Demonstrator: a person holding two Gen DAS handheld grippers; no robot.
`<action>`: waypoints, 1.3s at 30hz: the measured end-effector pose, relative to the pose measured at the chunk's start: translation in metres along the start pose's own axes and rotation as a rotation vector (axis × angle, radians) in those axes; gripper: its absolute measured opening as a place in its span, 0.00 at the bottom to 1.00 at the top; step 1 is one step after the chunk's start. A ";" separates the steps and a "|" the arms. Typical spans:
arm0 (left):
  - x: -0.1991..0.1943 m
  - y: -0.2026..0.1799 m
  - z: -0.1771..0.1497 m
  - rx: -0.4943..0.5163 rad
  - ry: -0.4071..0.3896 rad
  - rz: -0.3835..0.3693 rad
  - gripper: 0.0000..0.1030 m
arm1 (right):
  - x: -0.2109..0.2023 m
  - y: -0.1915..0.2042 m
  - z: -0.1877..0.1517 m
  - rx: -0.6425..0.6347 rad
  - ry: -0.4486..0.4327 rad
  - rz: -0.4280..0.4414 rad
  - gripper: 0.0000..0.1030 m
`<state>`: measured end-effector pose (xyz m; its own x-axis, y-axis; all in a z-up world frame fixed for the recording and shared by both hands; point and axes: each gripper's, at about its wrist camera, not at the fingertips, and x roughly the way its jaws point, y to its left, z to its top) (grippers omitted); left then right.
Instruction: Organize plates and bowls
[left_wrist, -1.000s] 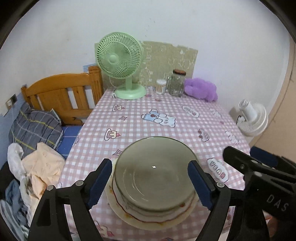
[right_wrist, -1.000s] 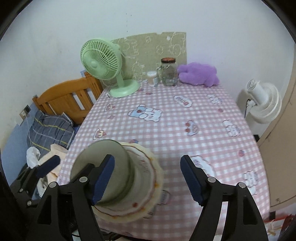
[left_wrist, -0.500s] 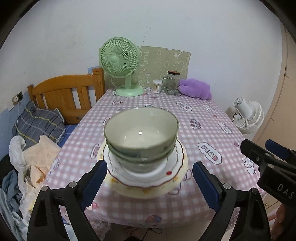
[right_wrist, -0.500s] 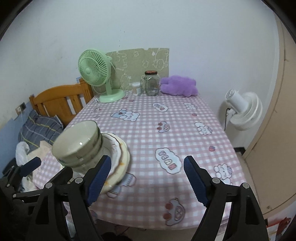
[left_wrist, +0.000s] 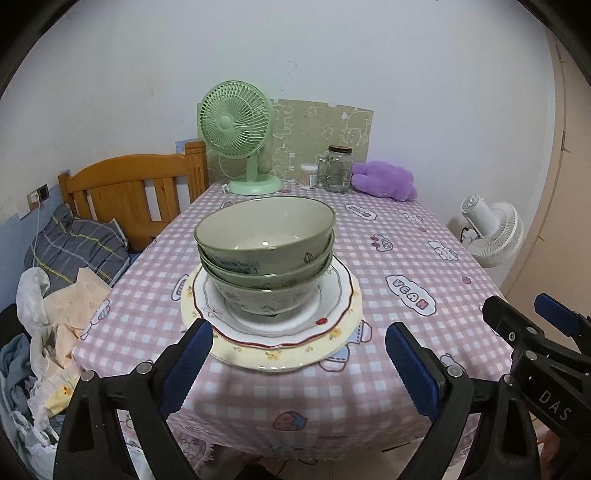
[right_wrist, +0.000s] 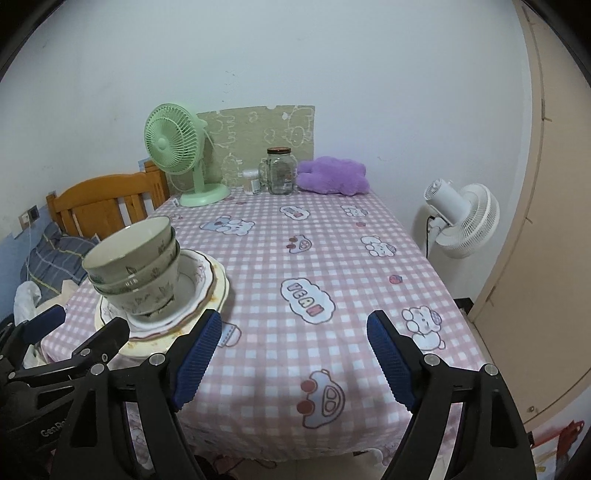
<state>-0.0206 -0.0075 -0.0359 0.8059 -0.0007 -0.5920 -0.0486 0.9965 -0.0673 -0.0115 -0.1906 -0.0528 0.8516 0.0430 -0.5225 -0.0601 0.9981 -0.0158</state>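
Observation:
Three green bowls (left_wrist: 266, 254) sit nested on a white red-rimmed plate (left_wrist: 332, 306), which lies on a larger yellow plate (left_wrist: 343, 343) near the table's front left edge. My left gripper (left_wrist: 297, 332) is open just in front of this stack, its blue pads apart from the plates and nothing between them. In the right wrist view the bowls (right_wrist: 136, 266) and yellow plate (right_wrist: 221, 284) are at the left. My right gripper (right_wrist: 294, 321) is open over the bare checked cloth (right_wrist: 332, 240), right of the stack. The left gripper (right_wrist: 81, 325) shows at lower left there.
A green fan (left_wrist: 236, 129), a glass jar (left_wrist: 334, 170), a small tub (left_wrist: 308, 176) and a purple plush (left_wrist: 384, 181) line the table's far edge. A wooden bed end (left_wrist: 129, 184) and heaped clothes (left_wrist: 48, 314) are left. A white floor fan (right_wrist: 461, 221) and a door (right_wrist: 535, 221) are right.
Both grippers have pulled back and sunk from above the stack to the table's front edge. The left jaws, which flanked the bowls, now stand wider and clear of them. The stack stayed put.

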 end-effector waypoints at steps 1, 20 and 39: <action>-0.001 0.000 -0.001 0.000 -0.004 -0.001 0.93 | -0.001 -0.001 -0.002 -0.001 -0.004 -0.002 0.81; -0.011 -0.007 -0.006 0.009 -0.026 0.020 0.98 | -0.007 -0.008 -0.008 0.008 -0.002 0.004 0.81; -0.012 -0.007 -0.006 0.012 -0.023 0.017 1.00 | -0.003 -0.013 -0.009 0.011 0.012 0.002 0.81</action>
<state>-0.0334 -0.0153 -0.0329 0.8184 0.0178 -0.5744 -0.0554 0.9973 -0.0480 -0.0179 -0.2044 -0.0592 0.8451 0.0449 -0.5327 -0.0561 0.9984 -0.0048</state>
